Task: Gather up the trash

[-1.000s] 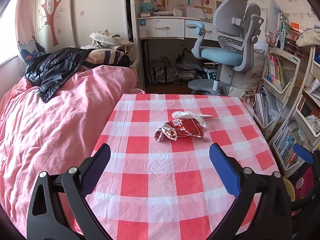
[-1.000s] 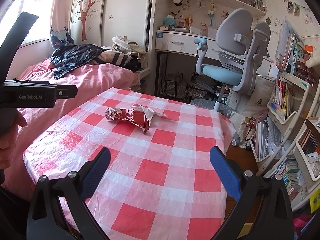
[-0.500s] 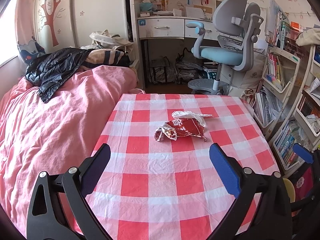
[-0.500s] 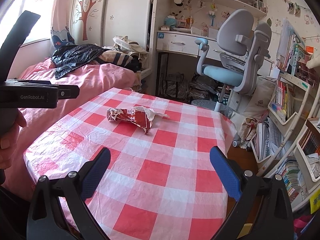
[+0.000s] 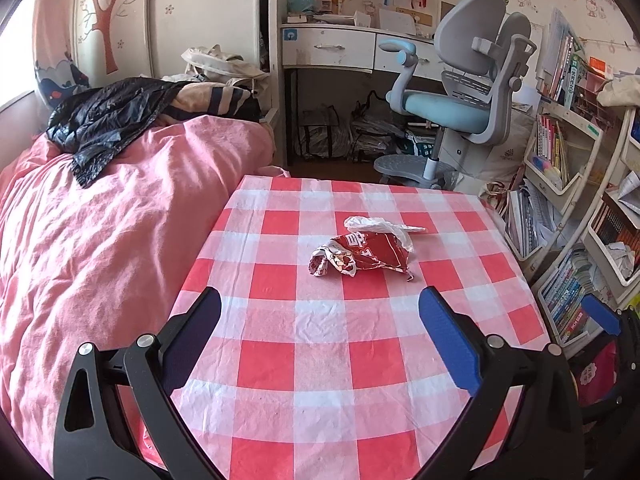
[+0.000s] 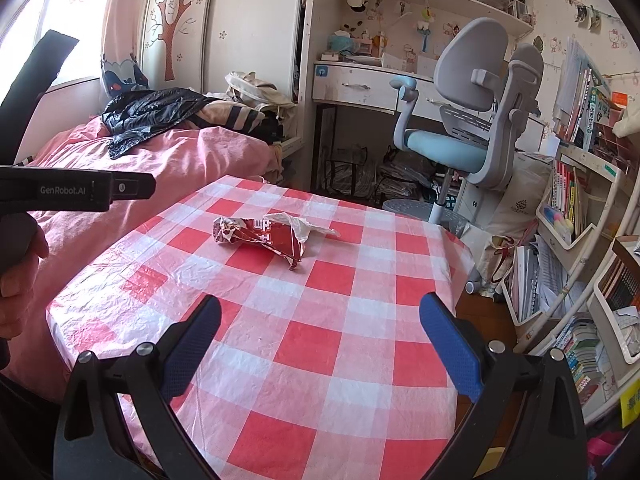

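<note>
**Both hands free, wrapper waiting mid-table**

I have the left hand-held gripper (image 5: 320,316) and the right hand-held gripper (image 6: 320,316) both spread wide and holding nothing, poised over the near part of the tabletop (image 5: 360,360). I judge this as the lining-up stage: neither one is close to the trash yet, and the wide spread suits a bulky, crumpled thing.

The trash is a crushed red wrapper (image 5: 360,256) lying near the middle of the checked cloth, with a scrap of white plastic (image 5: 380,226) touching its far side. From the right camera the wrapper (image 6: 260,236) sits ahead and to the left, the white plastic (image 6: 300,222) trailing off to its right. Nothing else lies on the cloth, so either side has an open approach.

At the left edge of the right camera I see the person's hand (image 6: 20,280) gripping the left handle.

I see no bin or bag for the trash, so I cannot tell where it should go. The foil looks light and springy; I expect it may slide or flatten under a pinch.
</note>
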A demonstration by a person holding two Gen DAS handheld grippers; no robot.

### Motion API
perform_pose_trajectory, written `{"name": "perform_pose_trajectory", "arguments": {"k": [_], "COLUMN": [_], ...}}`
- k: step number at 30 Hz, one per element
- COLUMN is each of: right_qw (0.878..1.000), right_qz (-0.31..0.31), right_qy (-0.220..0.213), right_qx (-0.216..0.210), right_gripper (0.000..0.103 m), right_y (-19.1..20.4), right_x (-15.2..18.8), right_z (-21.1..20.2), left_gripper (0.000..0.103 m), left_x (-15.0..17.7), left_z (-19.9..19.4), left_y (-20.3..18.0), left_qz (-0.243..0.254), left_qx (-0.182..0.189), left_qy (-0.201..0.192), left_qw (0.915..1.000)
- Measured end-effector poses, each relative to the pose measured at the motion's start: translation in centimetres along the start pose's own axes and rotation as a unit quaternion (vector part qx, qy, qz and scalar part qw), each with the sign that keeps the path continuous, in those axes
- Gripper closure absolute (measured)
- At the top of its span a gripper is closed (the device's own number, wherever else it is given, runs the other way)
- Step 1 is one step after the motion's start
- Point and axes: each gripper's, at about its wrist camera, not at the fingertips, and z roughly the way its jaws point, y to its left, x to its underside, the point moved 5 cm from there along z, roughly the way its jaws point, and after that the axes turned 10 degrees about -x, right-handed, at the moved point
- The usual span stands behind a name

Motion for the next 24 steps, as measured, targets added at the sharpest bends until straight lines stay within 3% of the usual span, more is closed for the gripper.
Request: {"name": "perform_pose_trajectory", "arguments": {"k": [5, 11, 17, 24], "right_qw": [1.0, 0.999, 0.996, 0.991], "right_qz": [0.003, -0.001, -0.03, 0.003], "right_qy": [0.001, 0.023, 0.038, 0.086], "right_qx": [-0.013, -0.042, -0.072, -0.103], "right_gripper": [0.008, 0.008, 0.008, 0.008], "right_y": [0.2, 0.0, 0.5, -1.1], "right_x": [-0.4, -1.6, -5.1, -8.2], "right_z": [0.8, 4.8, 11.5, 20.4], "left_gripper": [0.007, 0.007, 0.007, 0.007], "left_x": [0.0, -0.4, -1.1, -2.3], "left_z": [1.6, 5.5, 10.2, 15.2], "left_y": [0.5, 0.8, 1.2, 0.8], "left_qz": [-0.011, -0.009, -0.006, -0.037], "left_qx": [0.009, 0.024, 0.044, 0.078], "left_qy": [0.021, 0.058, 0.082, 0.107], "left_qw": [0.9997, 0.998, 0.9957, 0.9904]}}
